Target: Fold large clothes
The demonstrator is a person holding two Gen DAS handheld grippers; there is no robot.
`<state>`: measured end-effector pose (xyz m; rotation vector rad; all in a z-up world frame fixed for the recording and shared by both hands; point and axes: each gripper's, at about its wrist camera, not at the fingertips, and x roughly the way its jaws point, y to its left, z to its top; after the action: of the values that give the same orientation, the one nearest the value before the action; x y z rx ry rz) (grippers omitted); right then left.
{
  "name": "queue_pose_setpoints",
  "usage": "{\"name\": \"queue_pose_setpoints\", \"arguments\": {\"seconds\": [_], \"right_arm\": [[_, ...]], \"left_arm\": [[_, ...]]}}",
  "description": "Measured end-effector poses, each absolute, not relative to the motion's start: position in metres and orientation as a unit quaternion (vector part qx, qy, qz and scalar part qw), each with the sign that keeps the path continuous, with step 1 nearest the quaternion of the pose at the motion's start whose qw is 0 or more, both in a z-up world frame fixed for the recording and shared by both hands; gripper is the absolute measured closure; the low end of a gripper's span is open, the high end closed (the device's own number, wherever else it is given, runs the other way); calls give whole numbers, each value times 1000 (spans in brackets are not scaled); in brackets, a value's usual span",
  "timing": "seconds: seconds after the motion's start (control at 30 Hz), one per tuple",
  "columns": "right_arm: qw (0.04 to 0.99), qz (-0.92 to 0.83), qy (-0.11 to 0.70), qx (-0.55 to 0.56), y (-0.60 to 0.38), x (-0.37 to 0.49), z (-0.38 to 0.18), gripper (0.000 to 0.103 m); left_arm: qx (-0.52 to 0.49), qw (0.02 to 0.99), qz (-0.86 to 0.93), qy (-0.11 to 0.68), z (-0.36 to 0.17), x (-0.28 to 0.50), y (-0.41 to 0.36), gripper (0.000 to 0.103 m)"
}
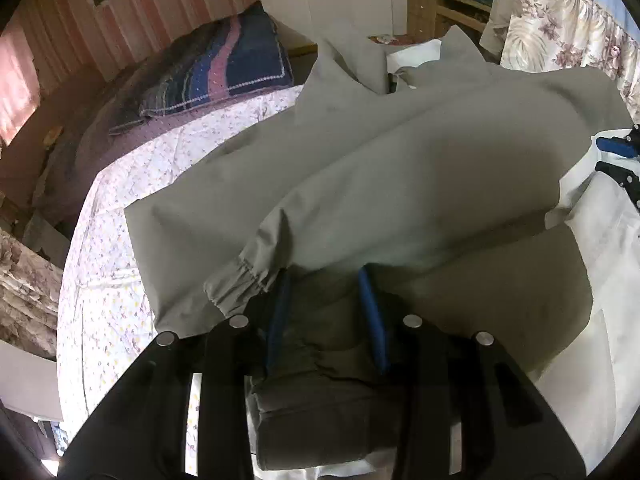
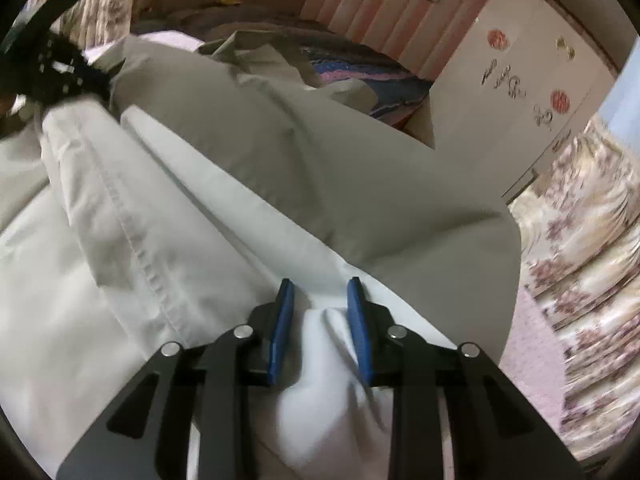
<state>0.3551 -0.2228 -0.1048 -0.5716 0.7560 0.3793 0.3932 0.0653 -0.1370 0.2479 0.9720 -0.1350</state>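
A large grey-green jacket (image 1: 400, 152) with a white lining (image 2: 168, 240) lies spread over the bed. One sleeve with an elastic cuff (image 1: 236, 284) is folded across it. My left gripper (image 1: 324, 276) is down on the jacket's near edge, with a bunch of grey cloth filling the space between its blue pads (image 1: 370, 312). My right gripper (image 2: 320, 282) is set into the white lining, a raised ridge of it pinched between its pads (image 2: 282, 328). Each gripper shows at the edge of the other's view: the right gripper (image 1: 618, 160) and the left gripper (image 2: 68, 76).
The bed has a floral sheet (image 1: 112, 280) and a striped knitted blanket (image 1: 224, 72) folded at its far end. Floral curtains (image 1: 560, 28) hang beside it. A wooden desk (image 1: 432, 12) piled with clothes and a white wardrobe (image 2: 500, 92) stand beyond.
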Motion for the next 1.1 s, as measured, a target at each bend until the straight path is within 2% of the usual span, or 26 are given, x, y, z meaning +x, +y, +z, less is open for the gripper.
{"name": "queue_pose_setpoints", "arguments": {"seconds": [0.17,0.2,0.23,0.27,0.3,0.37,0.43,0.47,0.5,0.53,0.57,0.6,0.63,0.73,0.8,1.1], "right_arm": [[863,181,411,-232,-227,358,-86,73],[863,183,415,-222,-228,355,-78,66],[867,191,410,-210,-229,349,-67,53],[873,197,398,-202,-230,343,-58,46],[882,198,382,-191,-231,337,-46,37],[896,188,364,-169,-232,336,-29,36],[907,161,362,-142,-228,347,-18,37],[909,143,367,-134,-226,355,-19,38],[908,128,379,-129,-223,368,-22,41],[903,121,391,-128,-222,377,-27,53],[898,112,404,-131,-222,386,-34,56],[892,100,420,-134,-225,397,-44,60],[886,93,434,-134,-229,406,-51,70],[876,75,460,-127,-242,421,-68,89],[869,73,474,-122,-247,427,-76,92],[866,73,483,-106,-252,428,-82,91]], "left_arm": [[128,873,-63,467,-122,385,64,65],[122,876,-64,463,-114,382,66,58],[108,883,-66,453,-104,375,71,50],[96,893,-57,437,-91,368,75,25],[89,902,-46,420,-82,364,77,9],[57,919,-23,389,-58,357,85,7],[7,911,-23,411,-52,366,93,8],[-11,904,-25,427,-54,370,96,17],[-23,894,-29,447,-59,376,97,38],[-20,882,-34,470,-67,383,96,52],[-12,872,-36,488,-78,388,96,75],[-7,860,-32,508,-92,394,98,87],[-10,855,-29,517,-102,394,100,90],[-30,853,-38,520,-116,394,107,95],[-19,854,-33,518,-119,394,108,102],[14,857,-30,514,-125,390,104,102]]}}
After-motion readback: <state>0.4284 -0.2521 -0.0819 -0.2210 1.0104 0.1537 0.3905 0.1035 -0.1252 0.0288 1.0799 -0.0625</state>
